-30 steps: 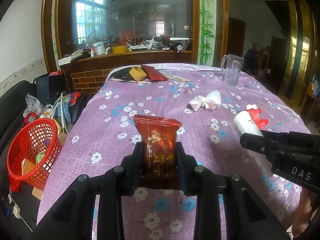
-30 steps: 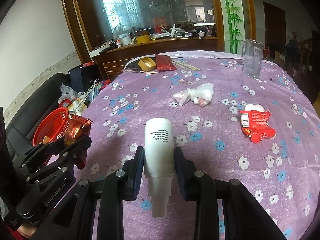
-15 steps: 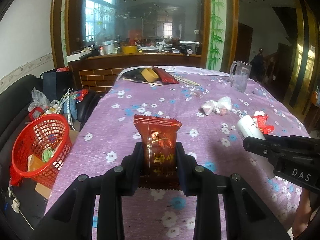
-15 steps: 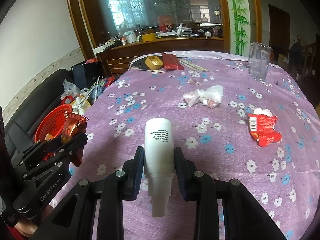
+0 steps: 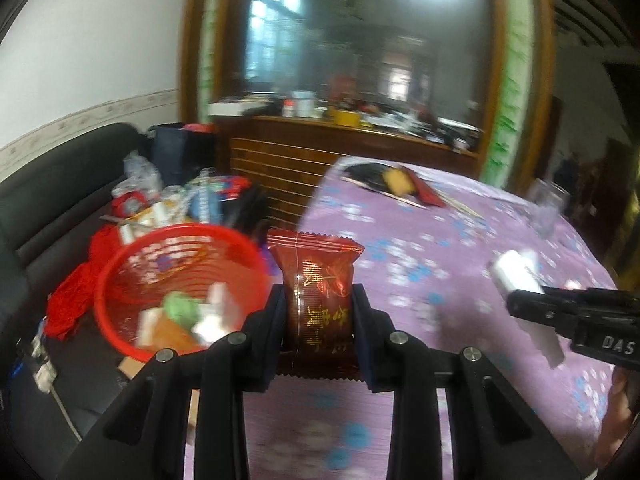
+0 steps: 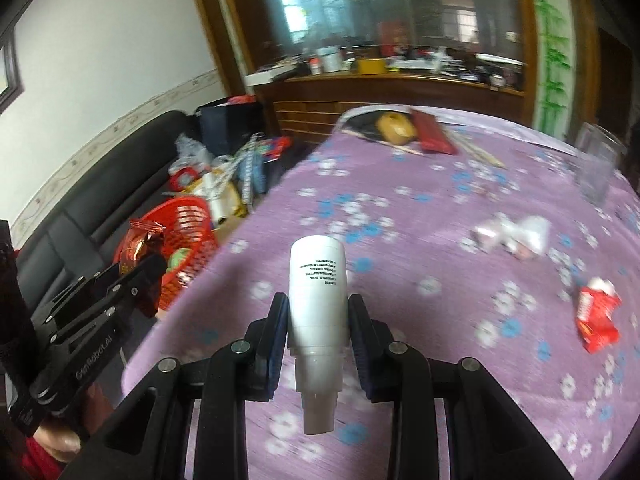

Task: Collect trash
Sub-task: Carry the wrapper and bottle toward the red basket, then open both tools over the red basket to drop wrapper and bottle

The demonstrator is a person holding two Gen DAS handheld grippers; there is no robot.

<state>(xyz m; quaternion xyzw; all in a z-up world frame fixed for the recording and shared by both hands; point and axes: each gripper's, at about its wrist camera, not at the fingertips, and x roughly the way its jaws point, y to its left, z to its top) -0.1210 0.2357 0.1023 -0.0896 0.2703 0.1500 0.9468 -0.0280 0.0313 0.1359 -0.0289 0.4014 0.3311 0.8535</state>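
- Left gripper [image 5: 318, 320]: jaws clamped on red snack packet [image 5: 316, 280], held upright beside red basket [image 5: 176, 280].
- Right gripper [image 6: 318, 328]: jaws clamped on white bottle [image 6: 318, 292], above purple floral tablecloth [image 6: 440, 240].

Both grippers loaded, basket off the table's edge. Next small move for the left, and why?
Probably carry the left gripper a bit further left, over the red basket, before opening. It is shut on the red snack packet, which sits beside the rim, not over the opening. The right gripper holds the white bottle over the table.
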